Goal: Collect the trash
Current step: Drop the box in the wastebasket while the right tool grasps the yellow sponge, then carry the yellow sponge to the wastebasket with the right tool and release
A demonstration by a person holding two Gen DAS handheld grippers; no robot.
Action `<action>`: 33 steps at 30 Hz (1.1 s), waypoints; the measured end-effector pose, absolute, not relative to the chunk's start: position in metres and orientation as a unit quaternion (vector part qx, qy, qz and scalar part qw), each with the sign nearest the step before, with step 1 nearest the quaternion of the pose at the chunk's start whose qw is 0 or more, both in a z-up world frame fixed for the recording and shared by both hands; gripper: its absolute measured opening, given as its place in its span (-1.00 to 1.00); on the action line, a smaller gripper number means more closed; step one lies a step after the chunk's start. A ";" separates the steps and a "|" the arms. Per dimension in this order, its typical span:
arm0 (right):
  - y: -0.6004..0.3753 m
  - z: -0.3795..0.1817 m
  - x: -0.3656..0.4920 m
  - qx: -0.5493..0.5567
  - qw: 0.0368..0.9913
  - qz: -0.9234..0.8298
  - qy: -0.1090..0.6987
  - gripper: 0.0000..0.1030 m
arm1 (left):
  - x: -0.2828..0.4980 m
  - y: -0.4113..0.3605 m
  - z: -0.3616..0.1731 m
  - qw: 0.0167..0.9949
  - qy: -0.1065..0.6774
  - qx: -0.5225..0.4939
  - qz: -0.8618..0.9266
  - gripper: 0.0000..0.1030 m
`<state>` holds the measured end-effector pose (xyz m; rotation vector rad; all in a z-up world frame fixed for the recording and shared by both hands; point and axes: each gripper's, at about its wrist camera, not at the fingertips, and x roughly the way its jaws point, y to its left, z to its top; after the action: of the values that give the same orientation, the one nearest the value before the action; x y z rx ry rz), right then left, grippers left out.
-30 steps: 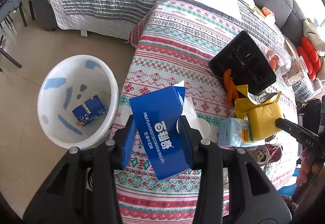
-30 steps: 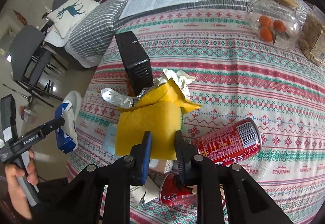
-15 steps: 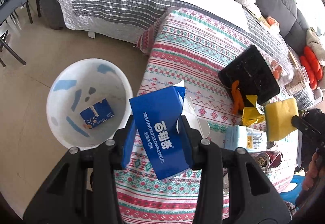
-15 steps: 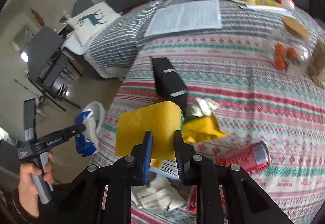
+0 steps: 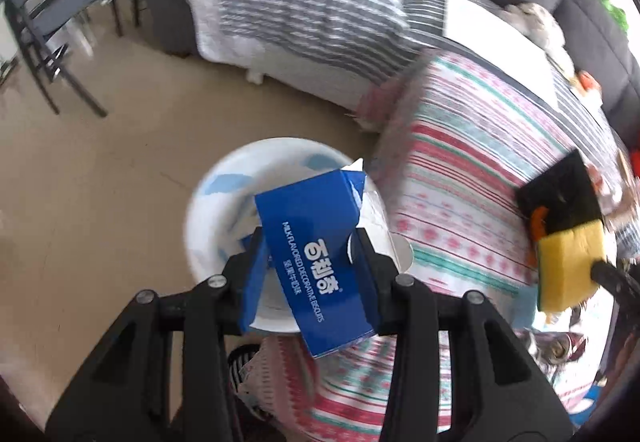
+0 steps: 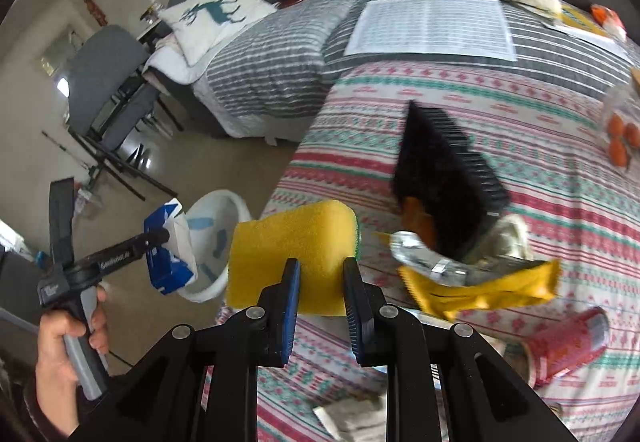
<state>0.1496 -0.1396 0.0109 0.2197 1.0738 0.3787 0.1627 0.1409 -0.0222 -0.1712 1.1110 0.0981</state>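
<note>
Two tongs [image 5: 310,256] [image 6: 320,284] pinch glossy carton [image 5: 316,254], porous sponge [image 6: 292,254].

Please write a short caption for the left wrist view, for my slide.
Left gripper holds a blue biscuit box above the white bin beside the table.

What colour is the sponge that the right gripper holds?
Yellow. The sponge shows a thin green layer at its far edge; the right wrist view shows it best.
</note>
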 end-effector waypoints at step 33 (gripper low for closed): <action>0.001 -0.045 0.195 0.109 0.816 0.228 0.520 -0.48 | 0.139 0.221 -0.044 0.816 0.562 -0.039 0.126 0.93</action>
<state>0.1947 0.0007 -0.0454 0.2331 1.1080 0.4858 0.1391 0.2207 -0.0440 -0.0834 1.1993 0.2680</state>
